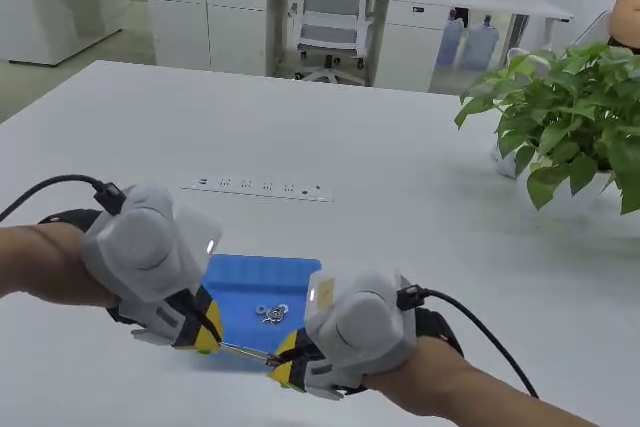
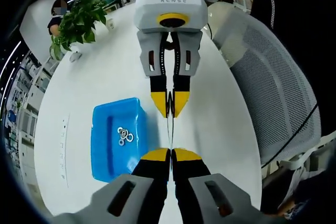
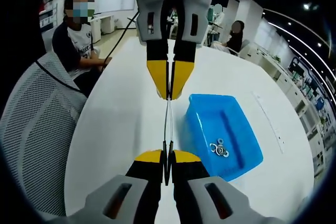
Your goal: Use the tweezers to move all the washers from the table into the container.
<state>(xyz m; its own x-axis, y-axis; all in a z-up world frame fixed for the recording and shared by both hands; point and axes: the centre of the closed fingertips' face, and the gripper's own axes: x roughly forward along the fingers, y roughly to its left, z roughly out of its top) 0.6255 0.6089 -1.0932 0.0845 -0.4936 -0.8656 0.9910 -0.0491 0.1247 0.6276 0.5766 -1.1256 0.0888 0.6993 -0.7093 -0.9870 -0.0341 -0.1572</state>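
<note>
On the wide white desk point(image 1: 400, 167) before you sits a shallow blue plastic container point(image 1: 290, 277). At its near edge your left gripper point(image 1: 207, 330) and right gripper point(image 1: 284, 354) face each other, each clamped on one end of the thin silver metal tweezers point(image 1: 245, 351). Small silvery metal washers point(image 1: 271, 313) lie clustered inside the container.

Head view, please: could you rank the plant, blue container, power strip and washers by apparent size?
Largest to smallest: plant; blue container, though partly hidden; power strip, long but thin; washers.
</note>
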